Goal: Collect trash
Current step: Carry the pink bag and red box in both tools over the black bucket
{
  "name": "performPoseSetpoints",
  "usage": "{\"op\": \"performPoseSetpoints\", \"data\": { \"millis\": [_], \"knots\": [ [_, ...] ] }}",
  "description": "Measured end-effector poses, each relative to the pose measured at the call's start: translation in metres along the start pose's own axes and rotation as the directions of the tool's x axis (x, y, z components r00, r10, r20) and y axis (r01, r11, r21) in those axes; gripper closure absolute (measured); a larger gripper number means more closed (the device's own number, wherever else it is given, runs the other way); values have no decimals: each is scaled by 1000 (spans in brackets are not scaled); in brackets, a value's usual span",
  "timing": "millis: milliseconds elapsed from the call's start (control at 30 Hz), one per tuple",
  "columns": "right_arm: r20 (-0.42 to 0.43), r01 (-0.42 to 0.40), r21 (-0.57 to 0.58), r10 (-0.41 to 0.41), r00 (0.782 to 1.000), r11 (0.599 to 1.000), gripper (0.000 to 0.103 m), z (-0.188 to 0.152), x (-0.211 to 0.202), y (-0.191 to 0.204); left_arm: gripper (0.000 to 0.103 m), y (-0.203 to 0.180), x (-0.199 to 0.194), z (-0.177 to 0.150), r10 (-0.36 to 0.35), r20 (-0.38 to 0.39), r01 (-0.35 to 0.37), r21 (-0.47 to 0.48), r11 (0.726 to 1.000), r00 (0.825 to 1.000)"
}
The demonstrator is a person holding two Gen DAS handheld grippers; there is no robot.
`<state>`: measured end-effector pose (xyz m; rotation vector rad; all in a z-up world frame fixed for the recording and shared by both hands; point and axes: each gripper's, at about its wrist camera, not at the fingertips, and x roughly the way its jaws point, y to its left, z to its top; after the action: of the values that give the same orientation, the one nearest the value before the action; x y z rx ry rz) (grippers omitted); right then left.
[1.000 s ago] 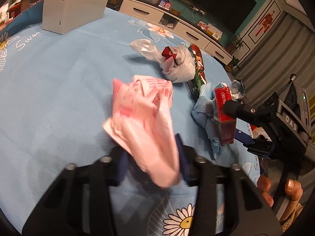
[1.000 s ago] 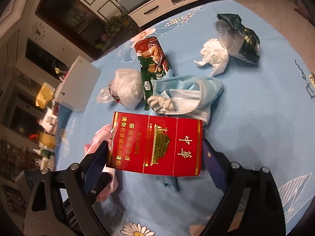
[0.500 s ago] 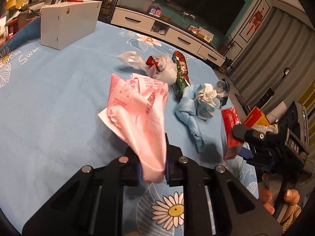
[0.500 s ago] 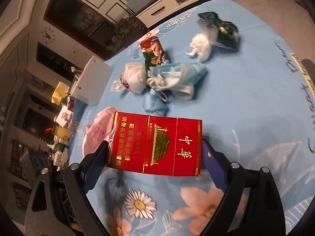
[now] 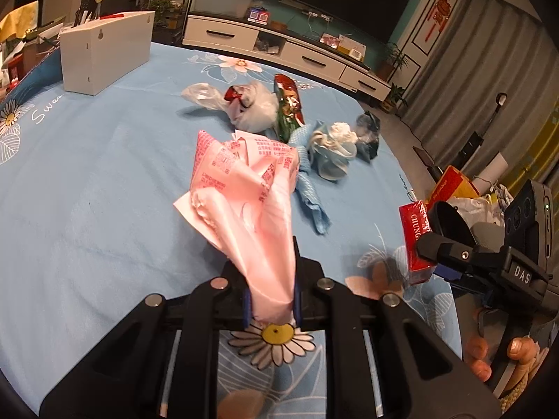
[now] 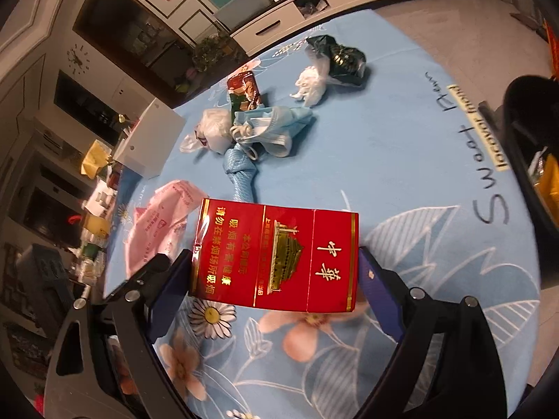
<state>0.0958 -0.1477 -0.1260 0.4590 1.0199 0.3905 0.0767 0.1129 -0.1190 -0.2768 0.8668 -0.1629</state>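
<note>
Blue tablecloth (image 5: 104,181): L fingers (image 5: 271,309) clamp pink bag (image 5: 244,202), R fingers (image 6: 276,272) grip red box (image 6: 276,255), bottom hidden.

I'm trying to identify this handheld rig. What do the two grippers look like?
Both are black, with angular fingers, silver bolt heads and blue pads. The left gripper and right gripper look alike. Seen from the left wrist, the right one's body carries white "DAS" lettering and a small green light. No sleeves or cables show.

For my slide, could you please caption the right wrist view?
Right gripper clamps a red cigarette carton above the blue floral tablecloth.
</note>
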Motion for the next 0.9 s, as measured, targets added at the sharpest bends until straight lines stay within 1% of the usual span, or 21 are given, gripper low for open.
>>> {"op": "performPoseSetpoints", "data": {
  "millis": [67,400,900],
  "knots": [
    [16,23,-25,-22,1000,999,13,-3,-6,2,85,-5,-5,-1,4,4,-4,14,1000,1000],
    [78,88,-96,-81,994,992,13,-15,-33,7,85,-23,-22,-6,17,22,-18,67,998,1000],
    [126,103,-88,-91,988,991,13,-22,-58,-3,85,-46,-34,-6,19,33,-23,134,991,999]
  ]
}}
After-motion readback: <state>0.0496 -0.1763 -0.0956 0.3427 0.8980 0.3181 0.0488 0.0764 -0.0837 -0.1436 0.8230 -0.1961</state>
